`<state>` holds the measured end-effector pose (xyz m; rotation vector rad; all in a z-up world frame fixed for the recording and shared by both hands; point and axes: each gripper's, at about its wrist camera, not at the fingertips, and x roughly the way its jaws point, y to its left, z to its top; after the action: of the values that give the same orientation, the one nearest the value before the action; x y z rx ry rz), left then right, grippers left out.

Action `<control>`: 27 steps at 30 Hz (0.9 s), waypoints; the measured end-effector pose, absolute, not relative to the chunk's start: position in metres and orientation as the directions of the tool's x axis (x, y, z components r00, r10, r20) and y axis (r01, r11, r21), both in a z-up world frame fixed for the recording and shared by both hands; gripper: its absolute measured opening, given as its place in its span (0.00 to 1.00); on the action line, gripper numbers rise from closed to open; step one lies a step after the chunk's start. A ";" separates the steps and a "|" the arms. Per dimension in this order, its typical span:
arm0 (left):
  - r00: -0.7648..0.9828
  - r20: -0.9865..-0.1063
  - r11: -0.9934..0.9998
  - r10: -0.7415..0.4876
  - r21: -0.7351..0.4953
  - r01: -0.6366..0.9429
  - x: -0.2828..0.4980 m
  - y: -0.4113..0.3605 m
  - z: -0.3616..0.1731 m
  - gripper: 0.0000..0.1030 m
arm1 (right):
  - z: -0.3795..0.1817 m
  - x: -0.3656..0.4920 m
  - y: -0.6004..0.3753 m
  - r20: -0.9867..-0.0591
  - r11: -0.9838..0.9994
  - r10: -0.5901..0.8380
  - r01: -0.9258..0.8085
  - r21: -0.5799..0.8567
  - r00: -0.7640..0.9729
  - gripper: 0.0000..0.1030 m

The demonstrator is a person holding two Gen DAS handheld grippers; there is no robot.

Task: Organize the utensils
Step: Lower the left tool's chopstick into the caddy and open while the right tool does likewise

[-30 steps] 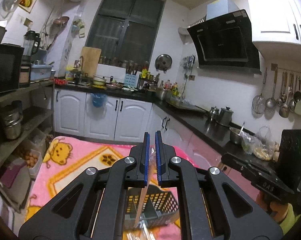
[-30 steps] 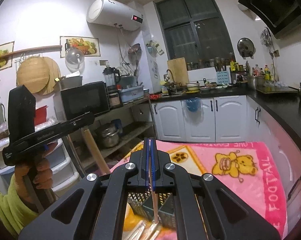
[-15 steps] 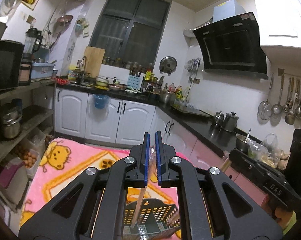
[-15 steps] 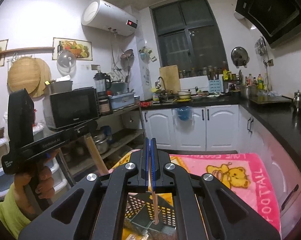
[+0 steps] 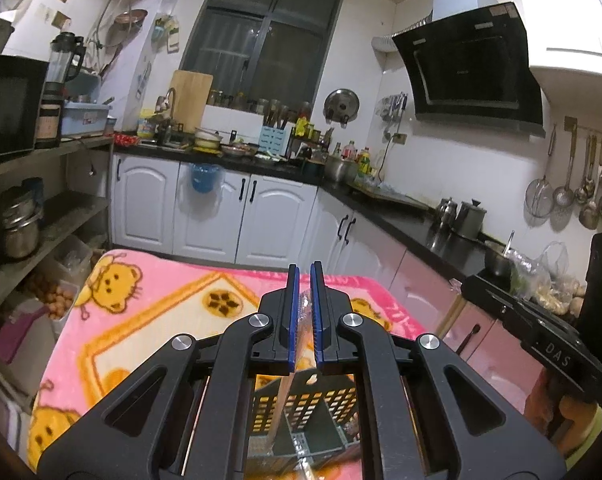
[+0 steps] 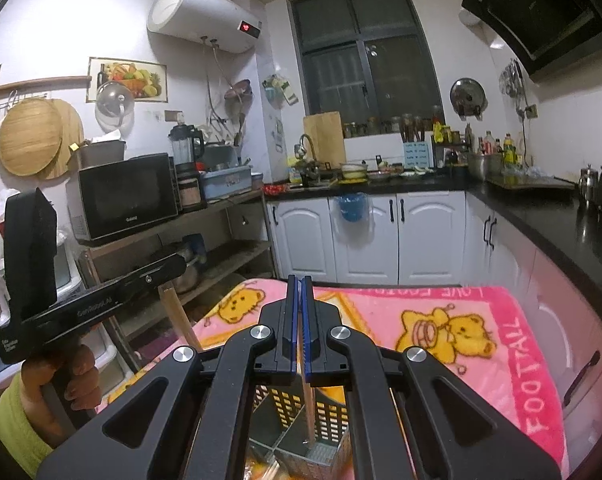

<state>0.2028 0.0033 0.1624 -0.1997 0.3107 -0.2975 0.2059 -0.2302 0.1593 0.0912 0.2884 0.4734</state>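
Observation:
My left gripper [image 5: 305,318] is shut on a plastic-wrapped wooden utensil [image 5: 284,400] that hangs down into a dark perforated utensil basket [image 5: 301,412] with compartments. My right gripper [image 6: 299,328] is shut on a thin wooden chopstick [image 6: 309,412] that hangs down into the same basket [image 6: 329,412]; its tip is near the basket's floor. The basket stands on a pink cartoon blanket [image 5: 141,304], which also shows in the right wrist view [image 6: 461,328]. The other hand-held gripper shows at the right edge [image 5: 541,340] and at the left edge [image 6: 81,308].
A shelf rack with a microwave [image 6: 125,196] and pots stands to the left of the blanket. White cabinets [image 5: 205,208] and a black counter [image 5: 413,220] run along the back and right. Ladles hang on the right wall [image 5: 573,184].
Both grippers have moved so the basket sits more directly below them, and both held utensils have gone lower into the basket. Both stay shut.

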 end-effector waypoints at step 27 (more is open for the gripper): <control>0.879 -0.385 0.947 -0.282 -0.259 0.190 0.211 0.018 0.111 0.03 | 0.109 0.221 -0.250 -0.337 0.889 0.450 -0.375 0.264 0.827 0.03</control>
<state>0.2110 0.0184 0.1108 -0.2170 0.4327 -0.2479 0.2211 -0.2502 0.1093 0.1900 0.4031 0.4408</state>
